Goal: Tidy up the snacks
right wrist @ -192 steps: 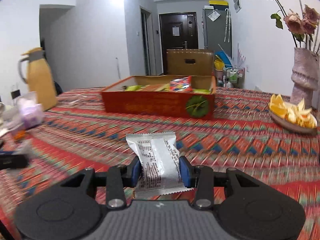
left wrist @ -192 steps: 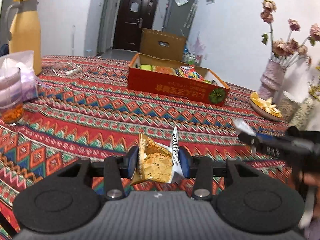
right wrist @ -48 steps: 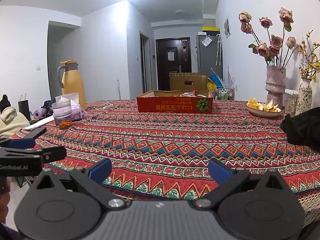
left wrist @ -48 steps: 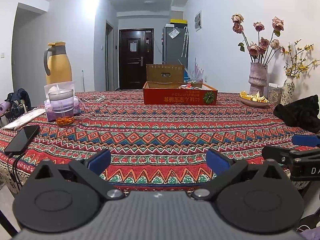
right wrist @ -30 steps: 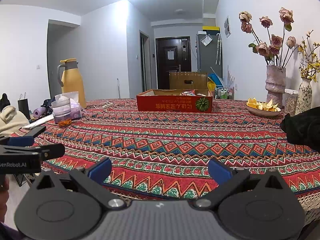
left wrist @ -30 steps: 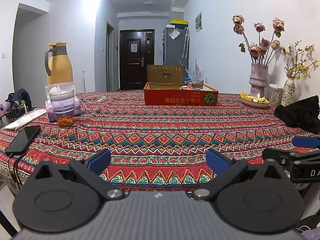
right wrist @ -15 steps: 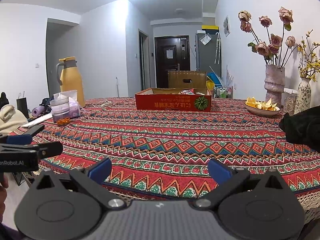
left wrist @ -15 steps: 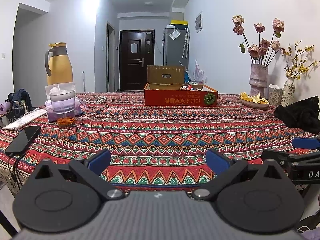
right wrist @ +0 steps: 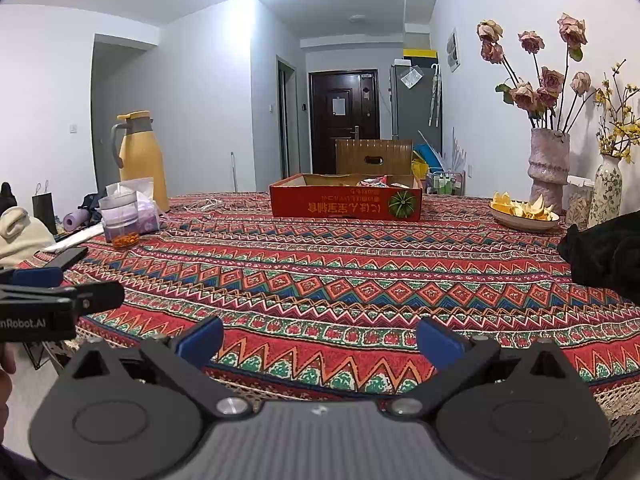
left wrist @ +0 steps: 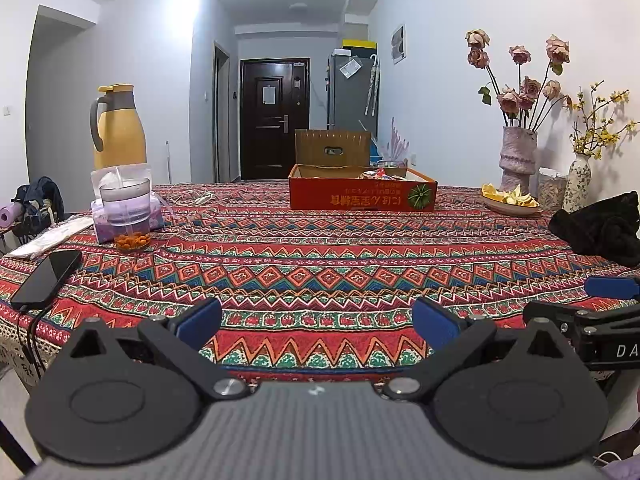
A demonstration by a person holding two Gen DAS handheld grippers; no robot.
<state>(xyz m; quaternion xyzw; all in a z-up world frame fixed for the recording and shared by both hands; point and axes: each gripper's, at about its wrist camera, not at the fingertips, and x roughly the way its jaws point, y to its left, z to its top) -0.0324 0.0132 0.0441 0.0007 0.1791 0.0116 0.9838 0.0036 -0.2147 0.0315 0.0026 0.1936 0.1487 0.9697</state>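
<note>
My left gripper [left wrist: 316, 322] and right gripper [right wrist: 320, 340]: matt black plastic, blue pads. Tablecloth [left wrist: 320, 256]: woven patterned cloth. Snack box [left wrist: 362, 196]: printed cardboard. Jug [left wrist: 118, 128]: smooth yellow plastic.

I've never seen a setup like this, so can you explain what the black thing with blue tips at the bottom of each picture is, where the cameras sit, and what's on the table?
Each picture comes from a camera mounted on a hand-held two-finger gripper, looking forward along its fingers. The left gripper and right gripper are both open and hold nothing; each also shows at the edge of the other's view. On the patterned tablecloth sit a red snack box, a yellow jug, a plastic cup, a phone, a fruit plate, a vase of roses and a black cloth.
</note>
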